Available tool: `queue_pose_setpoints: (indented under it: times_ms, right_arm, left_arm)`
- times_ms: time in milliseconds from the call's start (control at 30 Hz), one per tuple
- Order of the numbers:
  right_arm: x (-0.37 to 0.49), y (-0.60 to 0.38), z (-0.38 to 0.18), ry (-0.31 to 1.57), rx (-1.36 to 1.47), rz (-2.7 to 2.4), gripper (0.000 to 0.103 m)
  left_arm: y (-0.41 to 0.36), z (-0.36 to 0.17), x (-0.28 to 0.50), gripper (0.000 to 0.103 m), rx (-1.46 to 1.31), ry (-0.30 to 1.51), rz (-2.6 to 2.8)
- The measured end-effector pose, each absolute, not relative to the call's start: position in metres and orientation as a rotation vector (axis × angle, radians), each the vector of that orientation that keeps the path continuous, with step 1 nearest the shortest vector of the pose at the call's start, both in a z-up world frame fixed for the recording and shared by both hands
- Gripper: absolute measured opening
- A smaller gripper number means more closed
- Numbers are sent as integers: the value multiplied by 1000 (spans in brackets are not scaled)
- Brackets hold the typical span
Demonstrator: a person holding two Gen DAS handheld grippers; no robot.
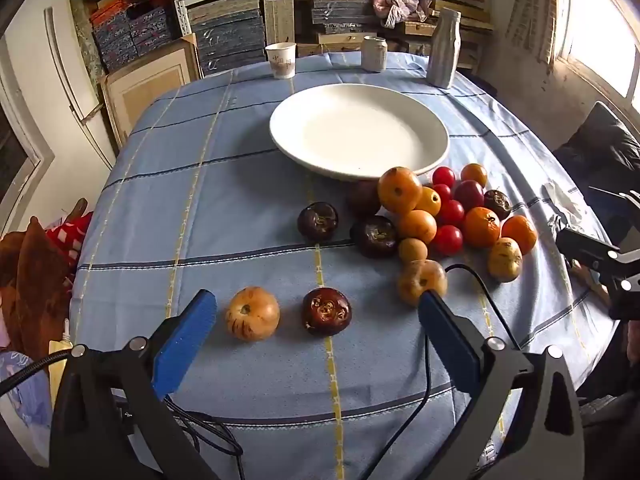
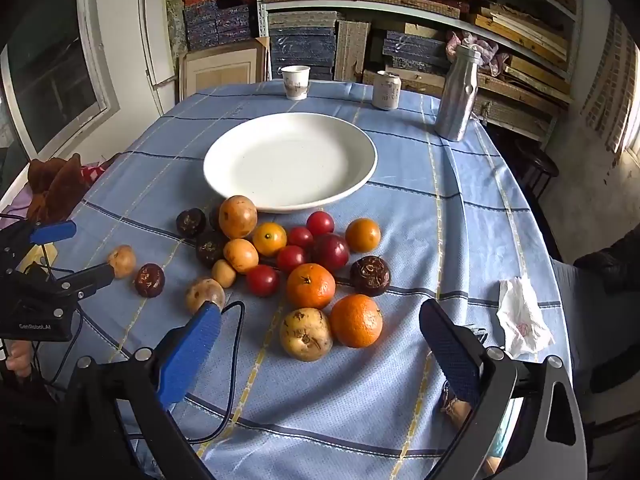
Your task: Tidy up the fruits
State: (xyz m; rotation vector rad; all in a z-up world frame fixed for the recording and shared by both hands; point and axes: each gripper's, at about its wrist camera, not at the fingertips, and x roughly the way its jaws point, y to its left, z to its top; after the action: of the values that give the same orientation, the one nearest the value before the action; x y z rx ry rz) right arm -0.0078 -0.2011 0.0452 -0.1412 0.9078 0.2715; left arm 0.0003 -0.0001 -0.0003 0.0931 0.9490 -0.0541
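Observation:
A white plate [image 1: 432, 148] sits mid-table and holds nothing; it also shows in the right wrist view [image 2: 356, 182]. A pile of fruit [image 1: 440, 216] lies in front of it: oranges, red tomatoes, dark purple and yellow-brown fruits. My left gripper [image 1: 316, 312] is open, with a yellow-brown fruit [image 1: 253, 313] and a dark fruit [image 1: 326, 311] lying on the cloth between its fingers. My right gripper [image 2: 320, 324] is open, with a yellow-brown fruit [image 2: 305, 334] and an orange [image 2: 356, 321] between its fingers.
A paper cup [image 1: 281, 60], a can [image 1: 375, 53] and a silver bottle [image 1: 444, 49] stand at the table's far edge. A crumpled tissue [image 2: 522, 320] lies at the right. A black cable [image 2: 236, 344] runs over the near cloth. Shelves stand behind.

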Motion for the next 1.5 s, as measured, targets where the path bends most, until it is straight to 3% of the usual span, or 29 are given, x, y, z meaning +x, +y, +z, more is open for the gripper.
queue_pose_setpoints:
  times_ms: [1500]
  right_arm:
    - [4, -201, 43, 914, -137, 269, 100]
  left_arm:
    - [3, -8, 17, 99, 84, 976, -27]
